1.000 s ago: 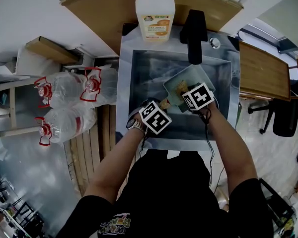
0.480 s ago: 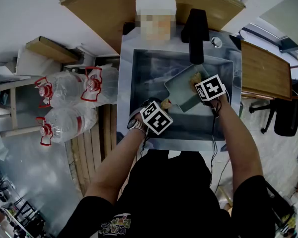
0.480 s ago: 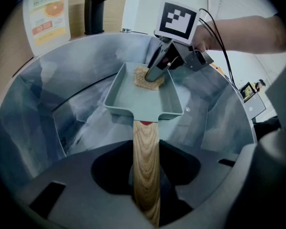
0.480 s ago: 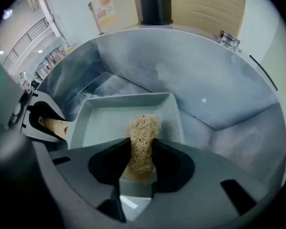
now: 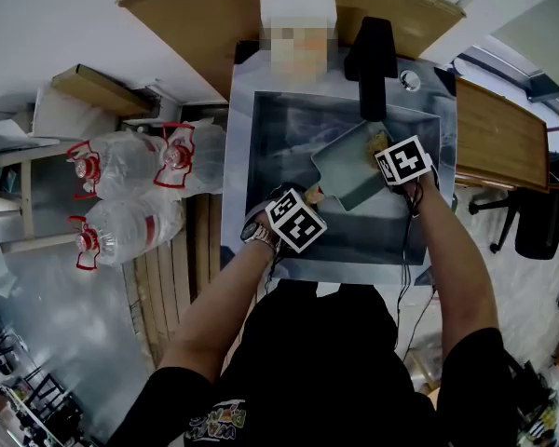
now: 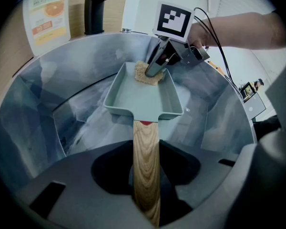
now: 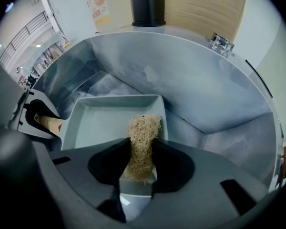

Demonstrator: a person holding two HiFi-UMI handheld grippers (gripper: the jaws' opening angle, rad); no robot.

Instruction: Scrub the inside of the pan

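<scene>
Your right gripper has slid from the middle of the pan to its far end, inside the sink. Its own view shows one fibre scrubber clamped between its jaws. The other gripper view shows your left gripper closed on the pan's one wooden handle. Only the head view shows three water bottles.

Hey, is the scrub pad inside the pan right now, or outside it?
Inside. The right claw grips the fibrous scrub pad, whose tip sits within the walls of the pan, at the end opposite the handle.
</scene>
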